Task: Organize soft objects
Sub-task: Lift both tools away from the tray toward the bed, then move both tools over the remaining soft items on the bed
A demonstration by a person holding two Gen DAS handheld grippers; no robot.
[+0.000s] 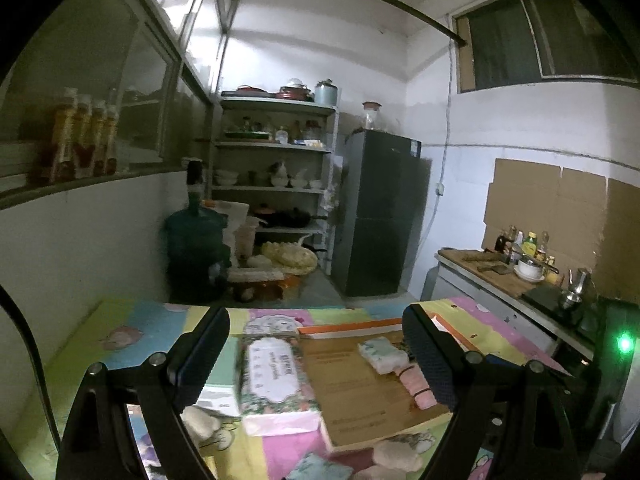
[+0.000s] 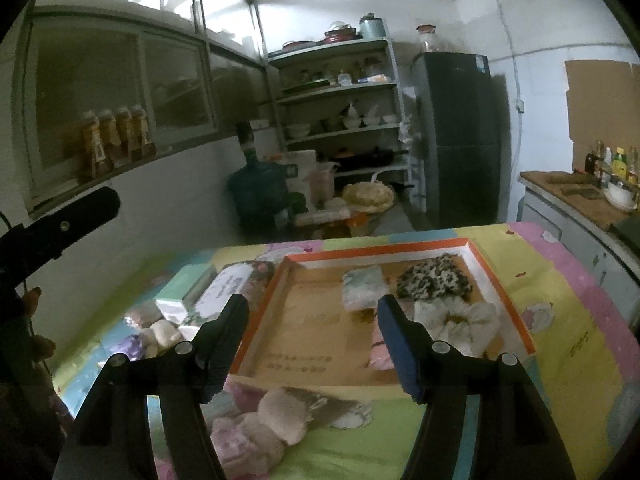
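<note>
A shallow cardboard tray with an orange rim (image 2: 502,280) (image 1: 352,330) lies on the colourful table. In it are a folded pale cloth (image 2: 362,286) (image 1: 382,354), a leopard-print scrunchie (image 2: 434,280), a white scrunchie (image 2: 460,322) and a pink rolled cloth (image 1: 418,384) (image 2: 380,354). A floral tissue pack (image 1: 276,376) (image 2: 226,288) lies left of the tray. Beige and pink plush pieces (image 2: 276,412) (image 1: 396,454) lie near the front. My left gripper (image 1: 316,364) is open above the tissue pack and tray. My right gripper (image 2: 312,346) is open above the tray's front.
A pale green box (image 2: 182,286) lies left of the tissue pack. Beyond the table stand a water jug (image 1: 196,240), a shelf rack (image 1: 276,168) and a dark fridge (image 1: 380,212). A counter with bottles (image 1: 520,256) runs along the right.
</note>
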